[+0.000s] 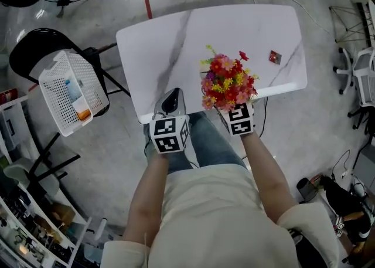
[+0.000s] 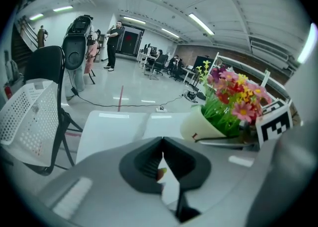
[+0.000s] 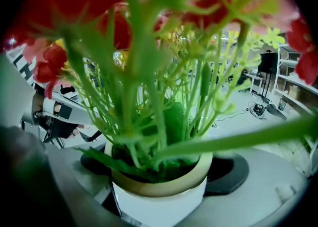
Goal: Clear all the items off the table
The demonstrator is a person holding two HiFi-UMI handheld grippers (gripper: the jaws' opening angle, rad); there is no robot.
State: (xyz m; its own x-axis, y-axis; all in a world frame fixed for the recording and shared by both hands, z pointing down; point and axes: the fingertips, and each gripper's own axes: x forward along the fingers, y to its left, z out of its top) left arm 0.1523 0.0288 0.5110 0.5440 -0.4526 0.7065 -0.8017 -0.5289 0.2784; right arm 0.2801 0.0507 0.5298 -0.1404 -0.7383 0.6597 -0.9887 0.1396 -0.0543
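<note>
Marble table (image 1: 176,44): white pot (image 3: 159,198), red-pink-yellow flowers (image 1: 228,82).

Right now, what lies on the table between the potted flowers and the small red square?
Only bare tabletop separates potted flowers and red square, per the head view.

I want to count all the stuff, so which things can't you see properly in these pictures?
- The small red thing on the table: too small in the head view to tell what it is.
- The flower pot: covered by its flowers in the head view; bottom cut off in the right gripper view.
- What lies in the basket: too small in the head view.
</note>
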